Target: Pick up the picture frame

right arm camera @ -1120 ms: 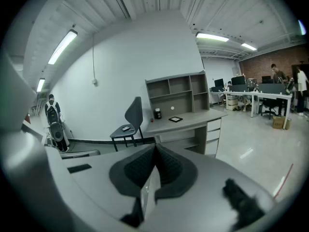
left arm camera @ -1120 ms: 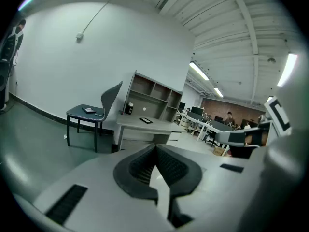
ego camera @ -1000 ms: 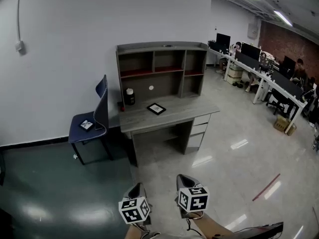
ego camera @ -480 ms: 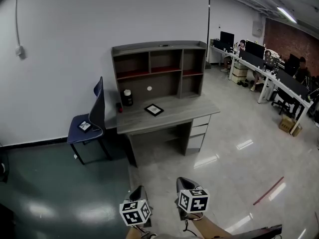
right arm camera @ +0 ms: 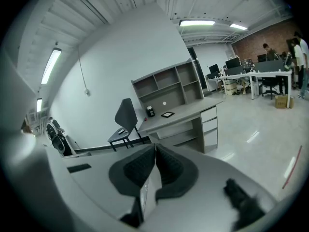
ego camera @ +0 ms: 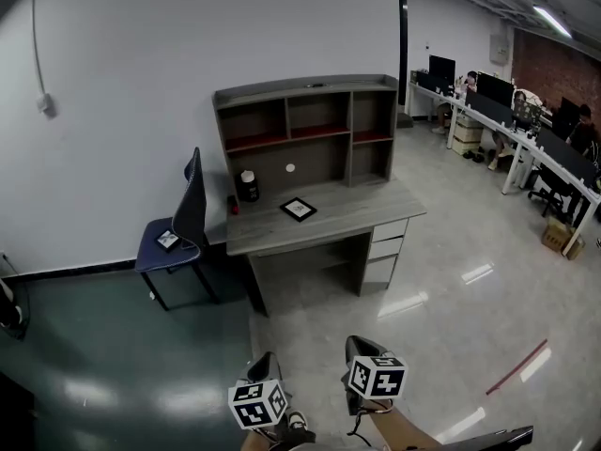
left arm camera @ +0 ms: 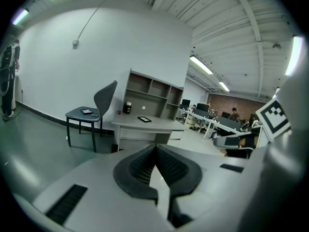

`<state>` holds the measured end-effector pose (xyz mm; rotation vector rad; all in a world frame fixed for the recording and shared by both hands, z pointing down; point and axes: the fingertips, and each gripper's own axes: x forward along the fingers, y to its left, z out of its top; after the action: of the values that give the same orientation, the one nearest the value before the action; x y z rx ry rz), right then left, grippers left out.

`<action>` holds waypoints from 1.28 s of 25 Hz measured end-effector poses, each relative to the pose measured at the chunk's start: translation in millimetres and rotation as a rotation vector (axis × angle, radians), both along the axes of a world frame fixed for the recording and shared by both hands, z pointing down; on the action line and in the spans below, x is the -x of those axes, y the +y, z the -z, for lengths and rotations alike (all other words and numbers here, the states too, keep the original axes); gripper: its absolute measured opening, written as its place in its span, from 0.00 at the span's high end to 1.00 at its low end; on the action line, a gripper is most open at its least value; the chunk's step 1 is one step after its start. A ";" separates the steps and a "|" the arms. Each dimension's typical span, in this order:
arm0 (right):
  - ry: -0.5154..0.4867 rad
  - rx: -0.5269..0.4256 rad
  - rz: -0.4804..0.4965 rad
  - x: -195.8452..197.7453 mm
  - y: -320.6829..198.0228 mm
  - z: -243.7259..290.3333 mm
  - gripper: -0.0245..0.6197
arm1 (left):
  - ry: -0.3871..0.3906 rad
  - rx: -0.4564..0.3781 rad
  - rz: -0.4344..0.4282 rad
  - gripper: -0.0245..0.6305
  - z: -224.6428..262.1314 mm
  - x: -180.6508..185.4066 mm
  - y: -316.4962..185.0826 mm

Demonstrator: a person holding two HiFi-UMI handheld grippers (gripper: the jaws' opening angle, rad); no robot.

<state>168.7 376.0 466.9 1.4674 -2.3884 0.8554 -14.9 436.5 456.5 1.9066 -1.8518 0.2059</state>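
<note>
0 steps done: picture frame (ego camera: 298, 209) lies, seemingly flat, on the bench (ego camera: 362, 216), untouched. Left claw (left arm camera: 155, 149) and right claw (right arm camera: 155, 148) both closed, empty, well short of it. Approach and grasp remain.

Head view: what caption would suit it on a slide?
Left gripper and right gripper, both shut, held low facing a grey desk where the picture frame lies flat, chair alongside.
</note>
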 end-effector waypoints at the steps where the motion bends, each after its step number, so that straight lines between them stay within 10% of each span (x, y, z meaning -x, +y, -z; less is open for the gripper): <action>1: 0.001 0.003 -0.005 -1.4 -4.6 -1.9 0.91 | 0.000 -0.002 -0.002 0.94 -0.3 -0.7 -4.4; 32: 0.035 -0.009 -0.087 87.0 -227.1 10.8 0.91 | 0.018 -0.054 -0.038 0.94 12.4 103.7 -241.5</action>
<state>81.7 148.9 456.1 1.5862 -2.3219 0.8319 -118.6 195.0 444.1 1.9750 -1.8280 0.1526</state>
